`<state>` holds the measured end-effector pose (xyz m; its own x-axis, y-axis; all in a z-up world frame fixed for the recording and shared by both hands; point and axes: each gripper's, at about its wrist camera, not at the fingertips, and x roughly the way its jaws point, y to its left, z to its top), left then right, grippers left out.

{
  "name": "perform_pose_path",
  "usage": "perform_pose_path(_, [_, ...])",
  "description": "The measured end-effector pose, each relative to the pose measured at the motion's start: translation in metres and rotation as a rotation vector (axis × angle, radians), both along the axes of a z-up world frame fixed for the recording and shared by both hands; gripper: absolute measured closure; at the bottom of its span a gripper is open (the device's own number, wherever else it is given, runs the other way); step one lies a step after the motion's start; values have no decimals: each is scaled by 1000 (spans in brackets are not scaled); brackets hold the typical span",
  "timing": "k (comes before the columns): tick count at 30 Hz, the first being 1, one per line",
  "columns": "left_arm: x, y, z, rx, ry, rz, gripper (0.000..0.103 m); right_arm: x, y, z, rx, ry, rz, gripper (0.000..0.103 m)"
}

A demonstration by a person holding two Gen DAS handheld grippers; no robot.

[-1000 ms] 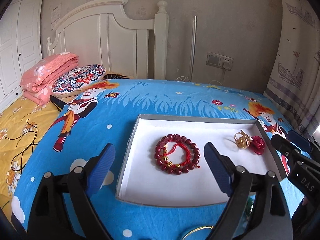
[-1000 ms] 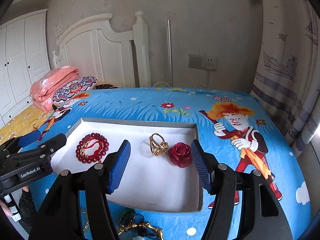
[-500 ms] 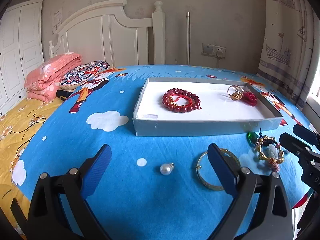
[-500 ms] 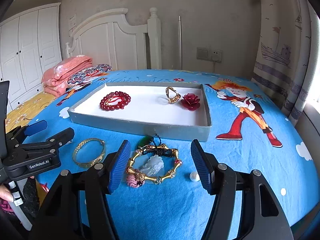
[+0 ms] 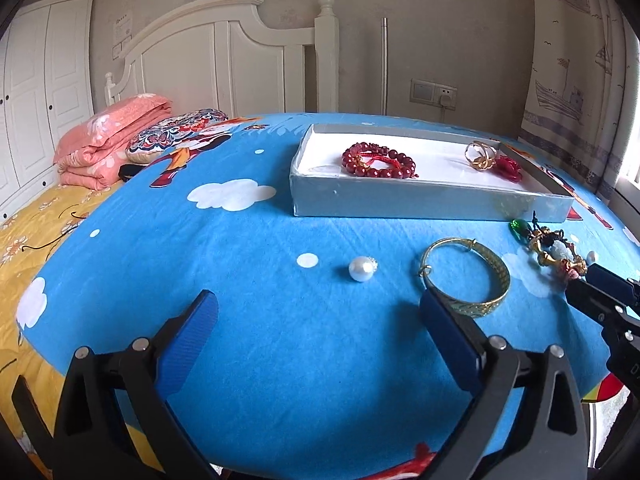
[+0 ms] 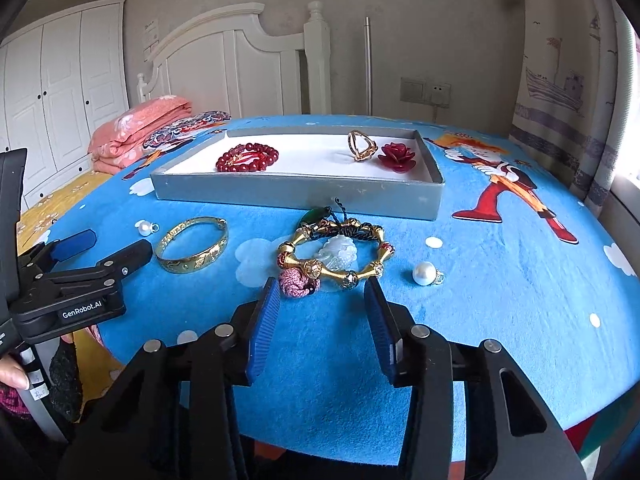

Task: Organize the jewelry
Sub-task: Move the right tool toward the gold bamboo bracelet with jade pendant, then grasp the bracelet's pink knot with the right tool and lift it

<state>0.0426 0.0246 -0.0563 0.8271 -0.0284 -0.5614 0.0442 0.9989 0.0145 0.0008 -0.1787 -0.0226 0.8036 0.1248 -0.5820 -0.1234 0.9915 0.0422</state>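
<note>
- Left gripper has its jaws spread wide and opening, nothing between them; I have it over the near part of the bed, with the pearl just beyond and the gold bangle by its right finger.
- Right gripper is narrowing, jaws closing with nothing between them yet; the beaded bracelet lies just past its fingertips, so I judge that is my next pick.
- Far side: the grey tray already holds the red bead bracelet, a gold ring and a red rose, spaced apart so nothing tangles.
- A second pearl lies right of the beaded bracelet, loose on the bed.
- Four pieces remain outside the tray, near its front wall for short carries.
</note>
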Motion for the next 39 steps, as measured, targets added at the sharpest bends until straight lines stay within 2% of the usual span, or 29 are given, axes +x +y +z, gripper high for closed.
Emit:
perform_pose_path(7, [-3, -1, -3, 22, -37, -15, 4, 2, 13, -1, -41, -7, 29, 66])
perform_pose_path(25, [-5, 2, -6, 13, -58, -29, 4, 14, 23, -1, -45, 0, 13, 65])
perform_pose_path(26, [-5, 2, -6, 10, -57, -30, 4, 15, 23, -1, -45, -4, 5, 66])
perform_pose_path(27, [-6, 2, -6, 10, -56, -32, 4, 15, 22, -1, -43, -9, 0, 71])
perform_pose_path(28, [-5, 3, -6, 10, -54, -34, 4, 15, 21, -1, -37, -13, 5, 86])
perform_pose_path(32, [-6, 3, -5, 11, -45, -36, 4, 7, 18, 3, -53, -45, 8, 86])
perform_pose_path(35, [-7, -1, -1, 37, -42, -42, 5, 0, 18, 2, -68, -36, 33, 86])
perform_pose_path(39, [-15, -14, 7, 60, -67, -91, 5, -11, 15, 3, -61, -32, 82, 86])
